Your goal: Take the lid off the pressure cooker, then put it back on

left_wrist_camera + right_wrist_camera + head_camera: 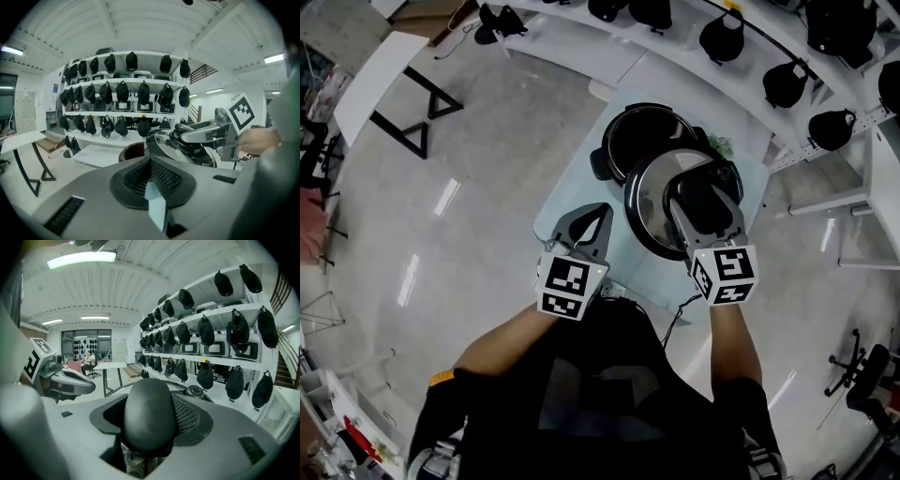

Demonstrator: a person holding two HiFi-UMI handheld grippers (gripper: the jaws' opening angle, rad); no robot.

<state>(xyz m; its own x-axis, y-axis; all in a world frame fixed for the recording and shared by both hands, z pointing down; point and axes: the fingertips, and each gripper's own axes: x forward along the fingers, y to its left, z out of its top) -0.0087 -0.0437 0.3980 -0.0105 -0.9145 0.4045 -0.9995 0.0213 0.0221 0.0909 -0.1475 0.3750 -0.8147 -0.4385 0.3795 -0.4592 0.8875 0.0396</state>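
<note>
The right gripper point(703, 194) has its two fingers clamped on the black handle point(149, 414) of the lid point(647, 202). In the right gripper view the handle fills the space between the jaws, and the small valve knob point(194, 391) of the lid shows just behind it.

The lid is off the pot point(645, 141) and hangs in the air, held only by this gripper. In the head view it covers the near right part of the pot's rim. In the left gripper view the lid point(161, 143) is tilted and sits above and to the right of the open pot point(133, 151) (its inside looks dark brown there).

The pot stands on a small pale blue table point(577, 183), with its mouth uncovered.

The left gripper point(598, 214) is to the left of the lid, near it but not touching it. It hovers over the near edge of the table. Its jaws are pressed together and nothing is between them; the left gripper view shows the two mesh pads point(164, 178) meeting in one line.

Behind the table there are white shelves point(126, 84) with many dark items hanging on them. I cannot tell exactly what these items are.
</note>
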